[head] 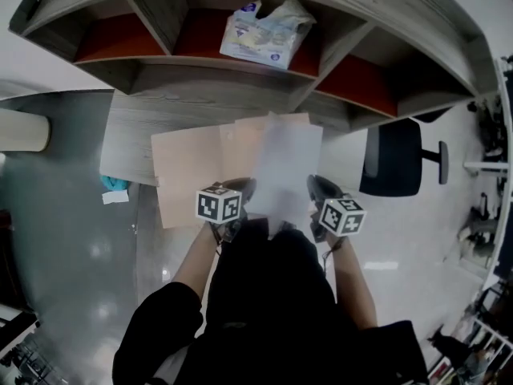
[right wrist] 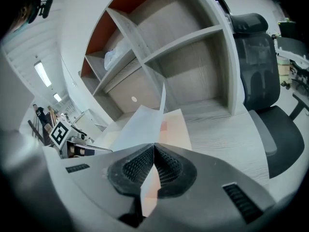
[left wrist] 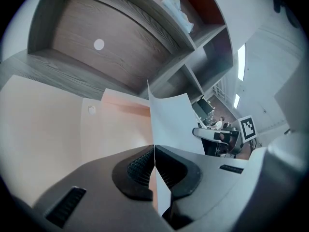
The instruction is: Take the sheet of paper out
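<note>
**Head view, with both gripper views; read from 9 o'clock to 3 o'clock.**

At 9 o'clock of centre a peach folder [head: 188,171] lies flat and open on the grey wood-grain worktop [head: 128,147]. Its far part runs on behind the sheet.

The left gripper [head: 240,192] has its jaws together, clamped on the near left edge of the sheet of paper [head: 284,163]. In the left gripper view the paper passes edge-on between the ribbed pads.

The sheet stands at centre, held up off the worktop between the two grippers. Its free far edge leans toward 12 o'clock, over the folder and toward the shelf unit [head: 264,87].

The right gripper [head: 319,189] is likewise closed on the near right edge. A peach strip shows below its pads; whether that is folder seen beyond or something also clamped cannot be told.

At 3 o'clock a dark office chair [head: 393,159] stands beside the worktop.

**Progress.** The extraction looks mostly done: both near corners are gripped, and the sheet stands above the folder instead of lying flat in it. Whether the far edge is fully clear of the folder cannot be told. What seems left is to draw the sheet clear toward 6 o'clock and set it down apart.

**The sheet.** It is plain white, unprinted on the visible face, thin and limp. It bows in a shallow curve between the two grips, with one far corner rising to a point.
</note>
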`<action>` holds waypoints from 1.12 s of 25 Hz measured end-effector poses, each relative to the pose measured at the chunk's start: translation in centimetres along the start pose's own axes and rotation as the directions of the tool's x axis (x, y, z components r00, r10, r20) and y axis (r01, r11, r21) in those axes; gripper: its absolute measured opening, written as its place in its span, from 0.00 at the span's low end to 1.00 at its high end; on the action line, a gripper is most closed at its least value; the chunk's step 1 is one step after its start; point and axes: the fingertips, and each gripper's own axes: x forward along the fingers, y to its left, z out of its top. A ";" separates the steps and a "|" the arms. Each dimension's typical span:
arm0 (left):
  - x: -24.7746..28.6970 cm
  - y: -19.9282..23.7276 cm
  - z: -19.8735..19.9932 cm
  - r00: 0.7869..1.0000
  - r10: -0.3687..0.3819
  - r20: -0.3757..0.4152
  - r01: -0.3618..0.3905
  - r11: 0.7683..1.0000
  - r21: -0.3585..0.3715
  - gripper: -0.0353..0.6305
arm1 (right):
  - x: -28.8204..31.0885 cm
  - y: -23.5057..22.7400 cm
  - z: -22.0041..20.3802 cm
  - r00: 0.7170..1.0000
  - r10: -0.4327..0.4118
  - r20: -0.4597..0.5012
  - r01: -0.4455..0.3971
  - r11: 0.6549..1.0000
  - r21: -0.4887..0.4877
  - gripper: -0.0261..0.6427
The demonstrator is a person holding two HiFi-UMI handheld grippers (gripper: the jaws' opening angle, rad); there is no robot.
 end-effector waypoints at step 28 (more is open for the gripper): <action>-2.7 -10.3 -3.8 0.909 0.280 0.308 -0.284 0.958 -0.035 0.12 | -9.2 2.0 1.6 0.977 0.165 0.137 -0.105 0.924 -0.367 0.07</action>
